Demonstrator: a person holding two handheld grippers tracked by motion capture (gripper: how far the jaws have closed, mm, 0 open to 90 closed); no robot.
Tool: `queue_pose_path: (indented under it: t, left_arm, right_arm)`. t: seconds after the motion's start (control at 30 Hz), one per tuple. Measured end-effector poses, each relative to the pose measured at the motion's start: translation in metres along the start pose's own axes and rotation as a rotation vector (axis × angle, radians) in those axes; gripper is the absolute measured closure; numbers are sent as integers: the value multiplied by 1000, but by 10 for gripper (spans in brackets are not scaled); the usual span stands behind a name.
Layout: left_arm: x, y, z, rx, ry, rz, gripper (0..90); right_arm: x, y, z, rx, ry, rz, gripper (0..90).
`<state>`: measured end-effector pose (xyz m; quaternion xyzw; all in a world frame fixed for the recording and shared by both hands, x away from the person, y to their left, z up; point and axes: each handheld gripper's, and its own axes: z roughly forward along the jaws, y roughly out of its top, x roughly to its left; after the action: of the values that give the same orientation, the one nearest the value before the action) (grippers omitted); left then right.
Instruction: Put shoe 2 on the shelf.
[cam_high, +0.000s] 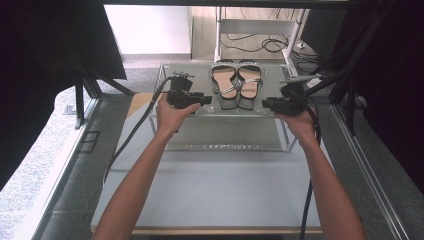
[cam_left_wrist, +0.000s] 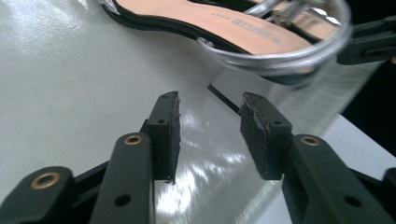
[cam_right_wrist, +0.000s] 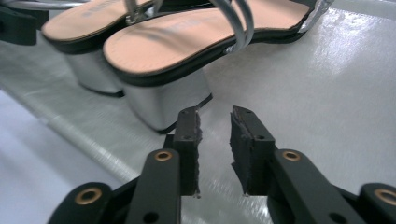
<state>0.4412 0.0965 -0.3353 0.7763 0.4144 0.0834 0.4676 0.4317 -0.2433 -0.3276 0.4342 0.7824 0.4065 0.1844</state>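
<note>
A pair of sandals (cam_high: 237, 82) with silver straps, tan insoles and silver block heels stands side by side on a clear raised shelf (cam_high: 195, 75). My left gripper (cam_high: 204, 98) is at the shelf's front left, pointing toward the sandals. In the left gripper view its jaws (cam_left_wrist: 210, 109) are open over the bare shelf, the nearer sandal (cam_left_wrist: 224, 23) just beyond them. My right gripper (cam_high: 266, 103) is at the front right. Its jaws (cam_right_wrist: 215, 119) are open and empty, close to the heel (cam_right_wrist: 159, 100) of the nearer sandal.
The shelf sits at the far end of a white table (cam_high: 215, 185). Cables (cam_high: 260, 44) lie on the floor behind it, beside a metal stand (cam_high: 218, 35). Black curtains (cam_high: 390, 60) hang at both sides.
</note>
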Motion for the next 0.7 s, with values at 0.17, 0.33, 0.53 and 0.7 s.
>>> queue_pose_path:
  t: [0.17, 0.33, 0.53, 0.7]
  left_arm:
    - [-4, -15, -19, -17, -18, 27, 543]
    - [-8, -31, -36, -42, -51, 33, 526]
    - [-14, -64, -52, -49, -84, 75, 502]
    - [-18, -93, -67, -77, -106, 97, 494]
  right_arm:
    - [3, -12, -11, -33, 30, 1, 641]
    - [6, -28, -20, -57, 68, 5, 598]
    - [14, -62, -38, -125, 110, -11, 560]
    - [15, -95, -52, -161, 109, -25, 543]
